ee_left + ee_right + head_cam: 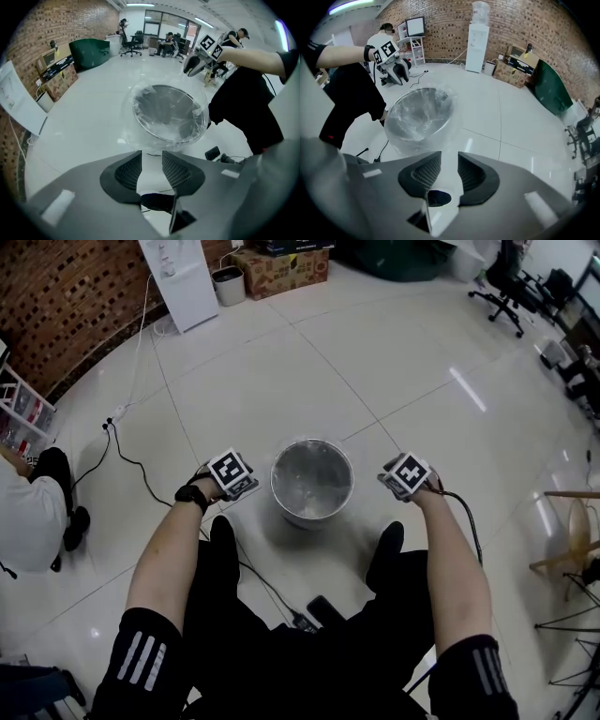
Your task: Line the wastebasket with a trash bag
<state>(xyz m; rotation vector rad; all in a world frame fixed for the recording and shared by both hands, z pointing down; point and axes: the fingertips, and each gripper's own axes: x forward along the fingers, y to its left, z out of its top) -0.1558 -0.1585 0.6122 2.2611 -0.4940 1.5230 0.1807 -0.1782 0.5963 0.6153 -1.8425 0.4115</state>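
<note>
The wastebasket [312,482] stands on the floor between the two grippers, a clear trash bag [202,117] lining it and spilling over its rim; it sits just beyond each gripper's fingertips, touching neither. The left gripper [152,164] has its fingers partly apart, only bare floor between them; the right gripper [449,166] is the same, holding nothing. Glossy white tiles [281,371] spread past the fingers on all sides; a black cable [131,460] trails to the outer side of the left fingers. Far beyond the fingers stand a brick wall [66,296], a white water dispenser [478,40], cardboard boxes [281,268] and office chairs [506,287].
</note>
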